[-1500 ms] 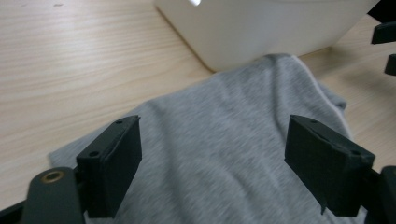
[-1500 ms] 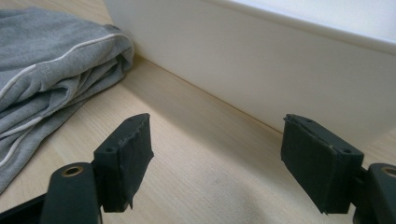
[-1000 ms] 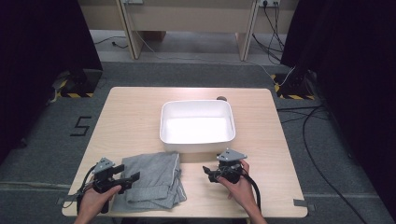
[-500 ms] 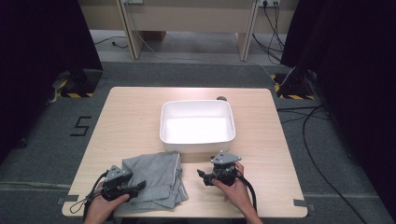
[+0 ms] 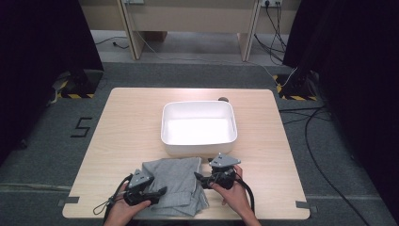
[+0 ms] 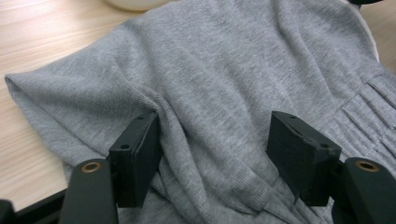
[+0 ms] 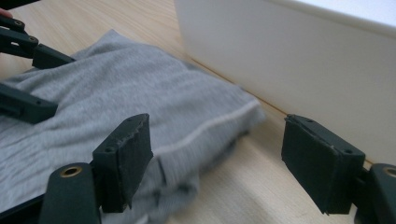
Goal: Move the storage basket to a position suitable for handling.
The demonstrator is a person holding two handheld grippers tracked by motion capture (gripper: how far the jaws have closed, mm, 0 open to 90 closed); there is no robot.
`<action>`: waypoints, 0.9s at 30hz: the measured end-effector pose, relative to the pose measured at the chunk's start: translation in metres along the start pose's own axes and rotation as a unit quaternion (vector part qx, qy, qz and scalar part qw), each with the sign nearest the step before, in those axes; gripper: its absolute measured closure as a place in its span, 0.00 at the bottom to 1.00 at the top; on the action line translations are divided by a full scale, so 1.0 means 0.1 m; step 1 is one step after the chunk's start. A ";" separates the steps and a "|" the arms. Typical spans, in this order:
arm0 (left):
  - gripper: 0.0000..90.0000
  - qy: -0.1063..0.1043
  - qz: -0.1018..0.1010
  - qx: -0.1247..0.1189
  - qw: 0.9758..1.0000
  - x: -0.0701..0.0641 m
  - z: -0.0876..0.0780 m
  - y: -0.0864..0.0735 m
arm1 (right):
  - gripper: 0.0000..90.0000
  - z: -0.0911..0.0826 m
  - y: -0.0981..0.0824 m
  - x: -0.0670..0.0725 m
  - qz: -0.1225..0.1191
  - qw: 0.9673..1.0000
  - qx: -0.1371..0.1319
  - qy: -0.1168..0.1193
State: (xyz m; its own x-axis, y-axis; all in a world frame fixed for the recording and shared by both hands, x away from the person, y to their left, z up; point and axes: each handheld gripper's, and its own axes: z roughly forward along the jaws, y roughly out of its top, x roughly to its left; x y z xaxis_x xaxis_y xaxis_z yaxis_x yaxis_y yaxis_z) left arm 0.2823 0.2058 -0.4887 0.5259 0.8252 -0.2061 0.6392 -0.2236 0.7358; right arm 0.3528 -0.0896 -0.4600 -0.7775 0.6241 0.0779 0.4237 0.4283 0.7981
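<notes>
A folded grey garment (image 5: 175,184) lies on the wooden table (image 5: 131,122) near the front edge. My left gripper (image 5: 159,191) reaches in from the left, low over the cloth. Its jaws have just been closing and stand apart with a low ridge of grey cloth (image 6: 210,107) between the pads. In its own view my left gripper (image 6: 215,140) does not squeeze the cloth. My right gripper (image 5: 198,178) is at the garment's right edge, open. In its own view my right gripper (image 7: 218,140) has the garment's corner (image 7: 187,135) by one jaw and bare table between the jaws.
A white rectangular tub (image 5: 165,136) stands empty just behind the garment; its wall (image 7: 289,60) rises close to my right gripper's far jaw. The left gripper's black jaws (image 7: 28,53) show over the cloth in the right gripper view. Bare table lies left and right of the tub.
My left gripper has moved right from the garment's left edge onto the cloth, and its jaws have narrowed. My right gripper has barely shifted.
</notes>
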 end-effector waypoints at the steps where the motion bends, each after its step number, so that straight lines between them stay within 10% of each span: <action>1: 0.37 -0.006 0.006 0.001 1.000 -0.08 0.06 0.04 | 0.28 0.00 0.00 0.00 -0.001 1.000 0.001 -0.004; 11: 0.36 -0.035 0.026 -0.001 0.999 -0.35 0.32 0.17 | 0.26 -0.04 -0.10 -0.31 0.015 0.998 0.036 -0.047; 27: 0.30 -0.047 -0.016 -0.014 0.999 -0.13 -0.03 0.06 | 0.25 -0.03 -0.22 -0.50 0.050 0.997 0.057 -0.034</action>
State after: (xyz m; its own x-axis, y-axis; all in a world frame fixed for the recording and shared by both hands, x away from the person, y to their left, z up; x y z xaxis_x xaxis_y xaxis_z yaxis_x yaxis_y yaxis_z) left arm 0.2775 0.1949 -0.4798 0.5563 0.7794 -0.2884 0.6415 -0.1820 0.7452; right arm 0.3810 -0.1323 -0.4797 -0.6971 0.7086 0.1095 0.5508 0.4314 0.7145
